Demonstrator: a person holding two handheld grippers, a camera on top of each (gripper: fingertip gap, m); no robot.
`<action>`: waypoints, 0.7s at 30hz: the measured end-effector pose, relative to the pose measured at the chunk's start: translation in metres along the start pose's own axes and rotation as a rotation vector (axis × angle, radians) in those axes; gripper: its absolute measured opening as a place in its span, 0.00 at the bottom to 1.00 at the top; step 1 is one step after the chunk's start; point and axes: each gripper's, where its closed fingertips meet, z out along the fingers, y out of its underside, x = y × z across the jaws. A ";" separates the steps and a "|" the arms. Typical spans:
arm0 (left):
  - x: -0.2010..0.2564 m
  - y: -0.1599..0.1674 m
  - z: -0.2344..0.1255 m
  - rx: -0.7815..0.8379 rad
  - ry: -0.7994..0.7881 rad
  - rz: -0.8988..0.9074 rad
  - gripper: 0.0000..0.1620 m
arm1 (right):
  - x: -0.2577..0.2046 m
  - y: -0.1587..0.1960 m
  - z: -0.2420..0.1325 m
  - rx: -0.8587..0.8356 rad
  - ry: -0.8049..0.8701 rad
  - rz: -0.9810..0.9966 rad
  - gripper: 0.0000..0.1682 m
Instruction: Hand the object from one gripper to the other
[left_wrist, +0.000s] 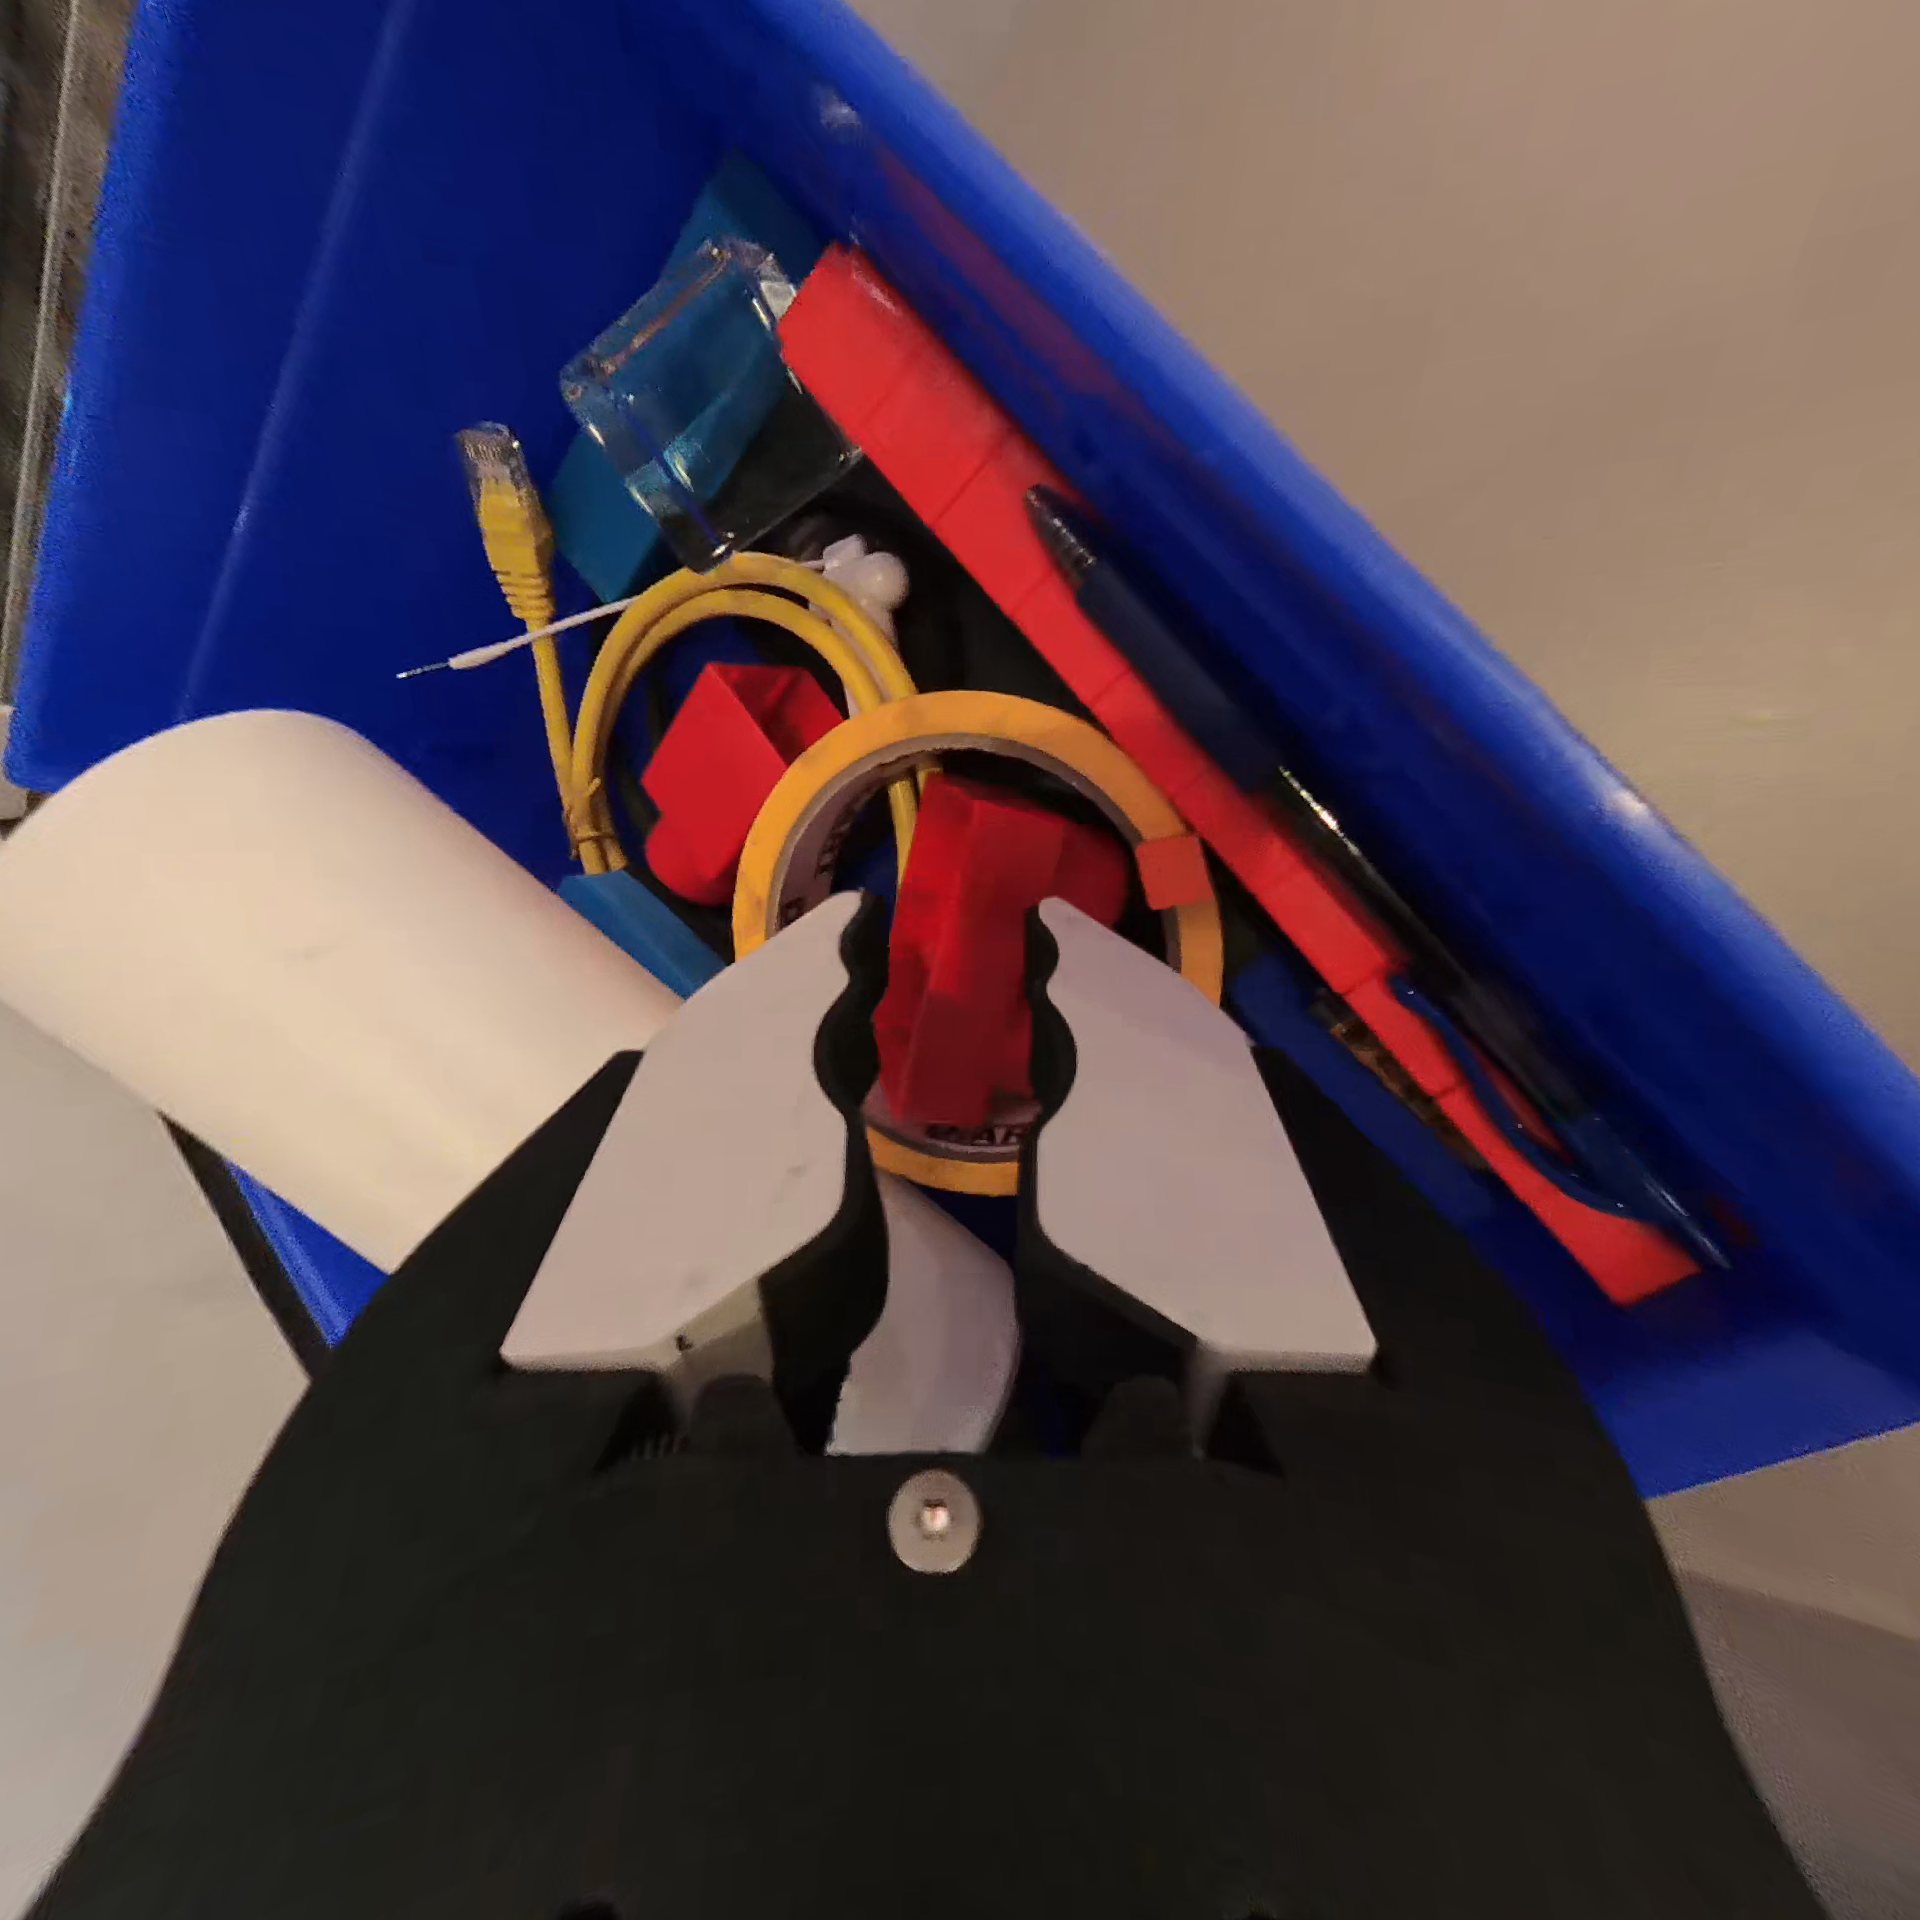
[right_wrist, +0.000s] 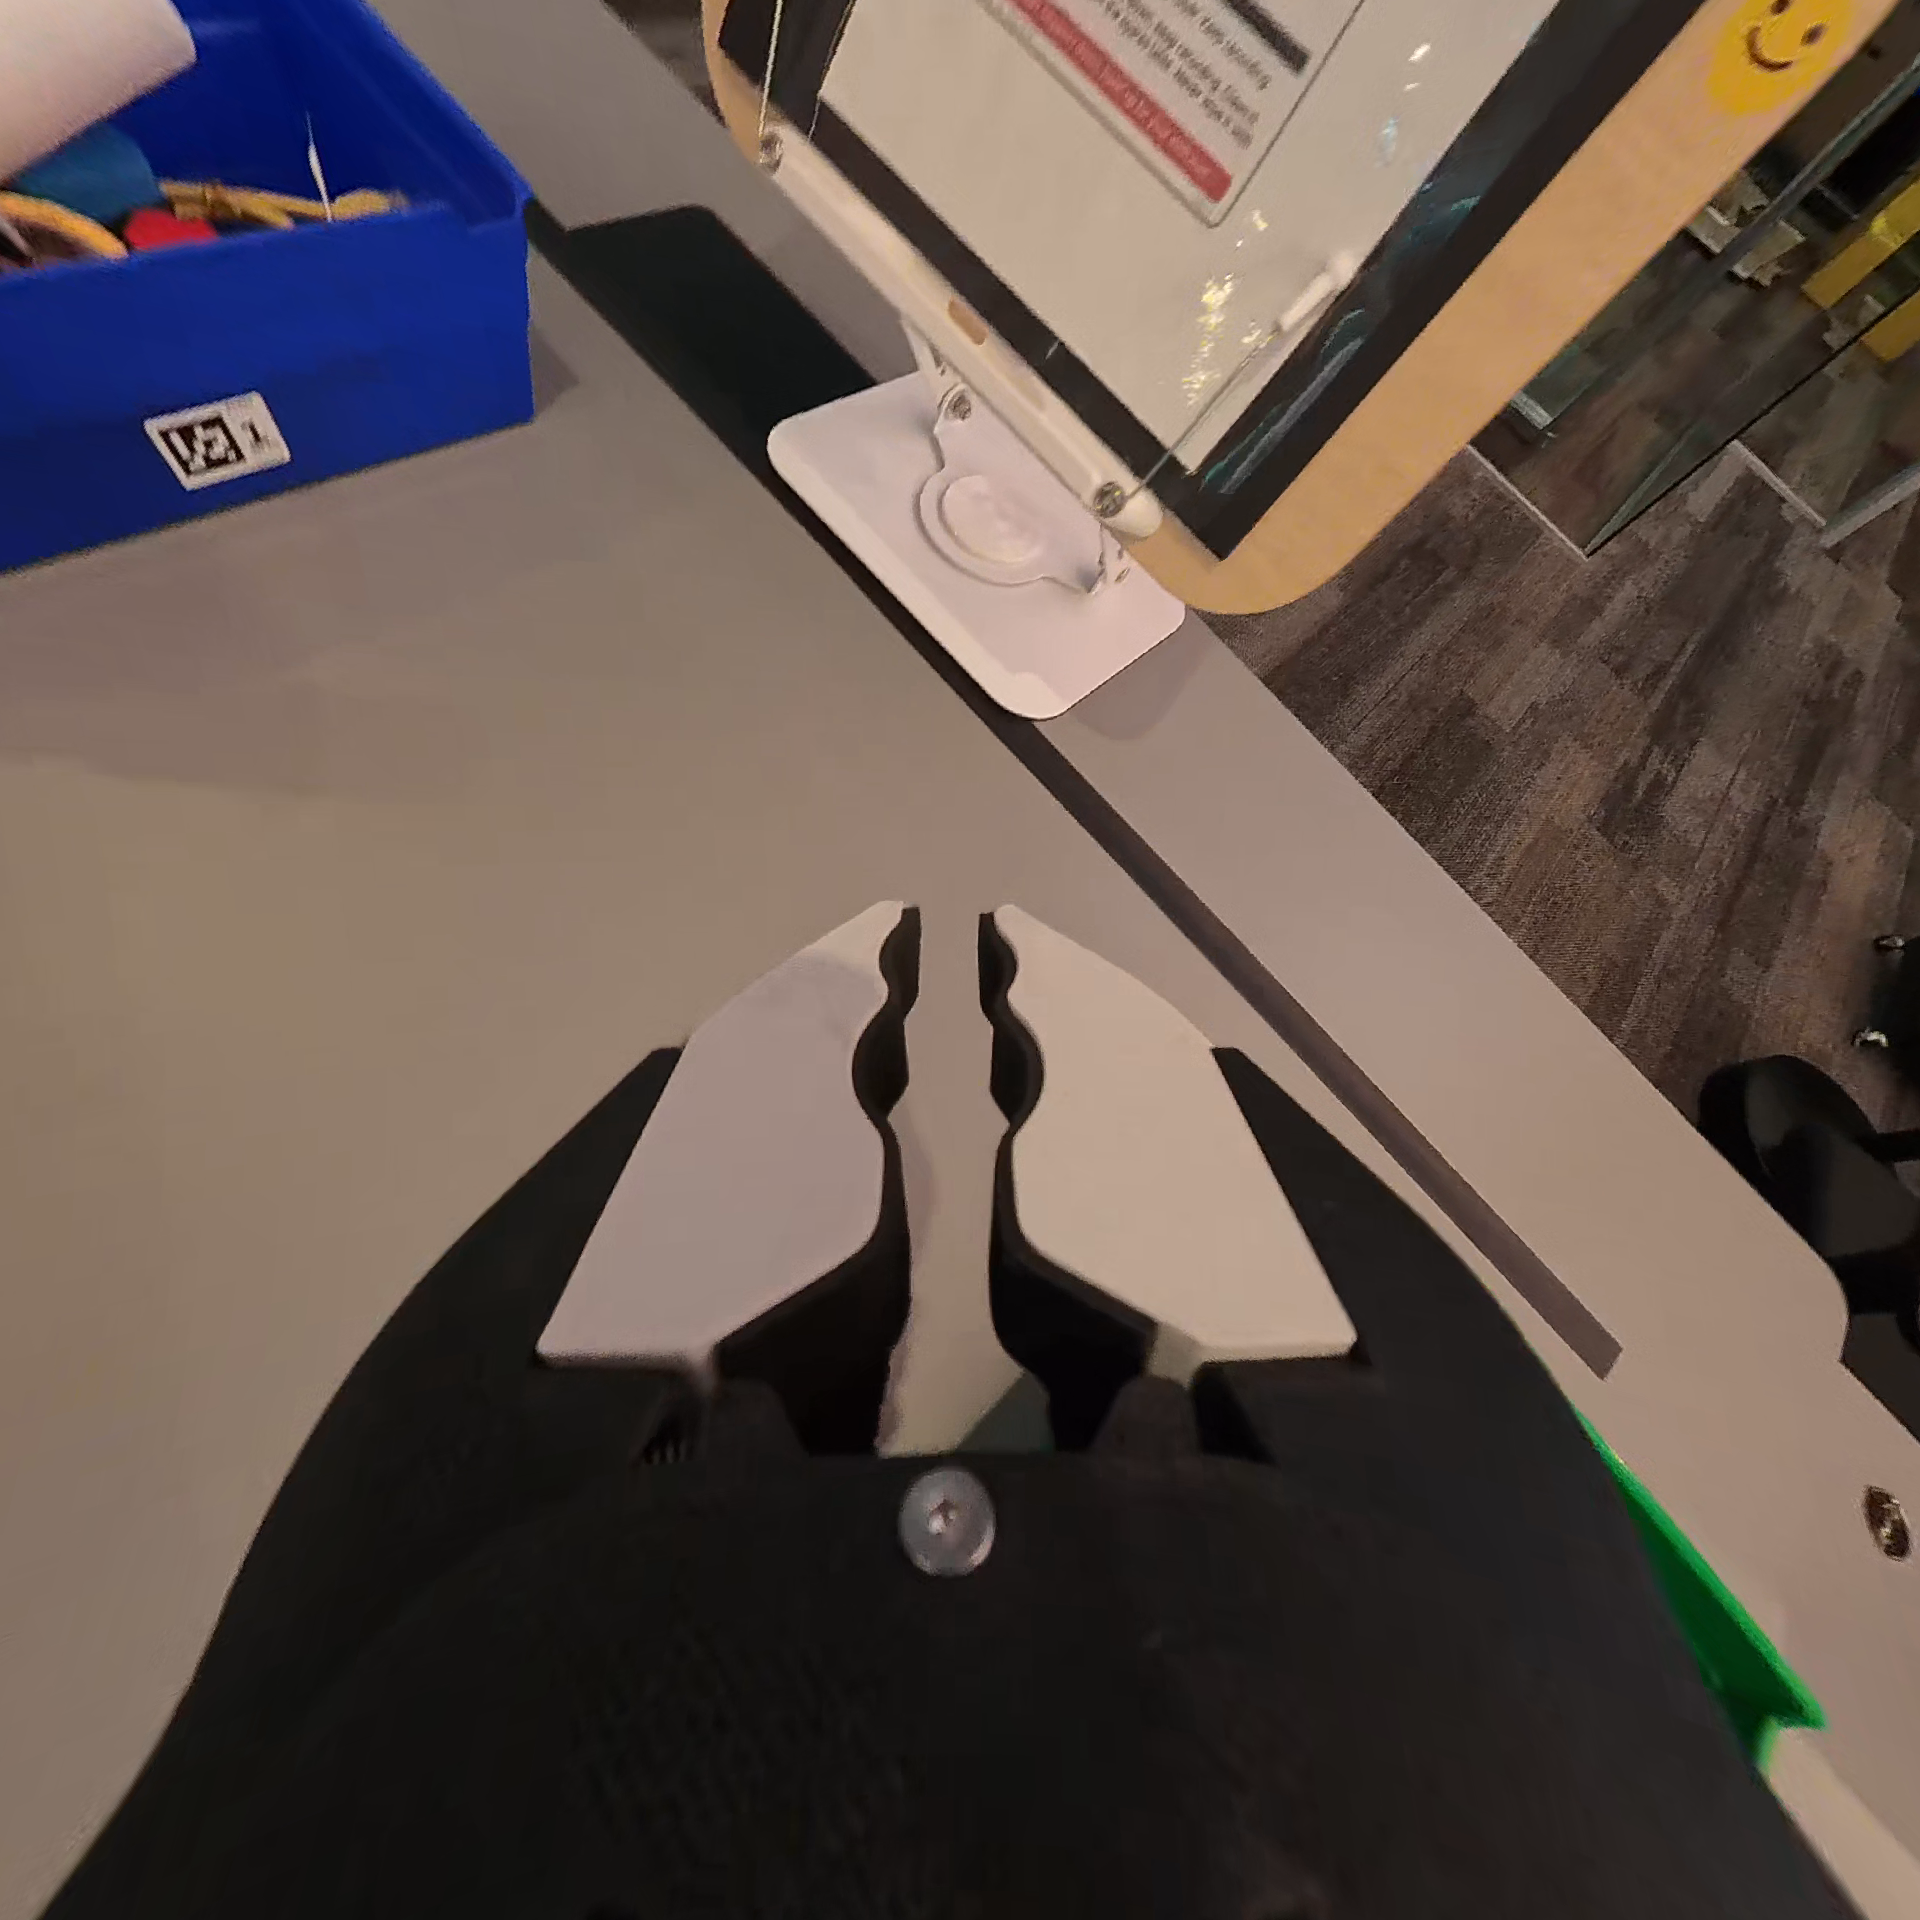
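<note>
In the left wrist view my left gripper (left_wrist: 951, 914) reaches into a blue bin (left_wrist: 312, 364). It is shut on a red block (left_wrist: 977, 862) that sits inside a yellow tape ring (left_wrist: 935, 717). In the right wrist view my right gripper (right_wrist: 948, 920) hovers over the bare grey table (right_wrist: 416, 831). It is empty, with its jaws nearly together and only a narrow gap between them. The blue bin (right_wrist: 312, 312) lies far off at the upper left of that view. Neither gripper shows in the other's view.
The bin also holds a second red block (left_wrist: 717, 790), a long red bar (left_wrist: 1039, 582), a yellow cable (left_wrist: 520, 540), a clear block (left_wrist: 707, 416) and a white roll (left_wrist: 260, 935). A framed board (right_wrist: 1299, 312) on a white stand base (right_wrist: 997, 582) stands by the table's right edge. Across from one pair of fingers to the other is roughly 45 centimeters.
</note>
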 end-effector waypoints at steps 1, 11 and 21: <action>0.000 -0.002 0.001 0.010 0.005 -0.005 0.15 | -0.003 0.000 0.002 -0.009 -0.006 -0.013 0.07; 0.001 0.007 0.005 -0.034 0.063 -0.057 0.10 | -0.030 0.007 0.018 -0.093 -0.091 -0.137 0.06; -0.052 -0.113 -0.180 0.676 -0.390 -0.213 0.05 | -0.060 -0.058 -0.011 0.231 -0.131 -0.160 0.07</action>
